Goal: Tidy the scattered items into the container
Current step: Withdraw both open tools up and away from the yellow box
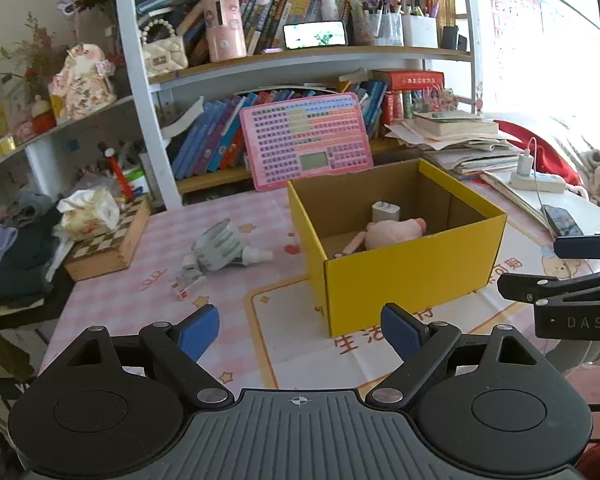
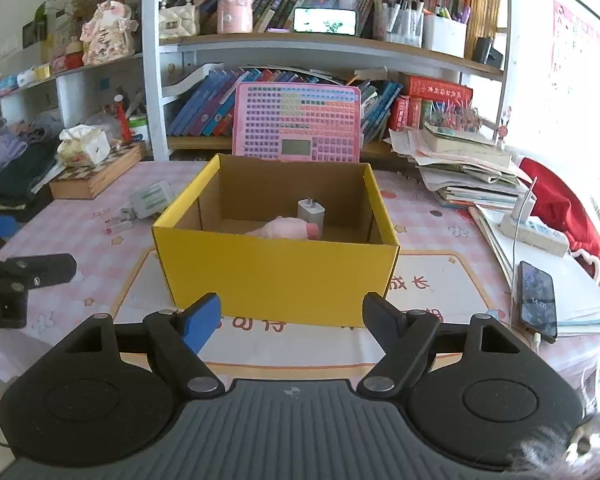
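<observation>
Both the left gripper (image 1: pixel 300 330) and right gripper (image 2: pixel 292 320) gape wide, empty. The yellow box (image 2: pixel 276 268) holds a pink plush (image 2: pixel 290 228) and charger (image 2: pixel 311 212); a bottle (image 1: pixel 220 248), perhaps lotion, lies left of it.

Both cameras ride on the grippers, tilted down over the table (image 2: pixel 440 216) toward the bookshelf (image 2: pixel 340 46). The right view faces the box (image 2: pixel 276 272) squarely from near; the left views its corner (image 1: pixel 404 280) from the left. Both share box, table and shelf.
</observation>
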### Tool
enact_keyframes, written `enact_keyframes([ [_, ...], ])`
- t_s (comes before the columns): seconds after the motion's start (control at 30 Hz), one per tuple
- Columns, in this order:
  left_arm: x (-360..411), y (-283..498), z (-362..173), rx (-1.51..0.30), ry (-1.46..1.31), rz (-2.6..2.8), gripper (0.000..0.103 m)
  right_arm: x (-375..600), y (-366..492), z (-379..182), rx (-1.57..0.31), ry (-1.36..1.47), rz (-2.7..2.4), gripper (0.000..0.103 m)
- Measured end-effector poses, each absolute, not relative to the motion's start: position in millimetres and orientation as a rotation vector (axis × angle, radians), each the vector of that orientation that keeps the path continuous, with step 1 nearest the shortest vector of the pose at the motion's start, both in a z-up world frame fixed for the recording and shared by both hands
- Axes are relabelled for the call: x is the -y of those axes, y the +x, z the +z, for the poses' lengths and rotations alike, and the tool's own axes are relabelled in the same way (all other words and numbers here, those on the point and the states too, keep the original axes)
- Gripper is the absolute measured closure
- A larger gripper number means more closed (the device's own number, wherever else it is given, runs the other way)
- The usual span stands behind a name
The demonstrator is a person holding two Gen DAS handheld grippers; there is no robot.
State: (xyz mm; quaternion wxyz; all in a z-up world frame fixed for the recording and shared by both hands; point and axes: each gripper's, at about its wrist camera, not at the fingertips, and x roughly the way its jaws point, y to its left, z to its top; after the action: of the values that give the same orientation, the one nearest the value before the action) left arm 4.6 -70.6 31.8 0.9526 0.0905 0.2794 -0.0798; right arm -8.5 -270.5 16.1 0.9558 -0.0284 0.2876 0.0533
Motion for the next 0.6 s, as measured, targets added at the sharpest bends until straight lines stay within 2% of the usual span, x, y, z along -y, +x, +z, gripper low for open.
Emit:
enact_keyframes([
  [0.33,67.4,-11.6,22.8,-0.607,0.192,-0.166,0.013,255.4,-21.0,9.9,-0.634,-0.072,0.153,0.024],
  [0.6,63.0,-23.3,16.3,-0.639,0.198,-0.174,0.013,242.1,-24.6,7.5,-0.655,-0.086,0.19,0.02],
])
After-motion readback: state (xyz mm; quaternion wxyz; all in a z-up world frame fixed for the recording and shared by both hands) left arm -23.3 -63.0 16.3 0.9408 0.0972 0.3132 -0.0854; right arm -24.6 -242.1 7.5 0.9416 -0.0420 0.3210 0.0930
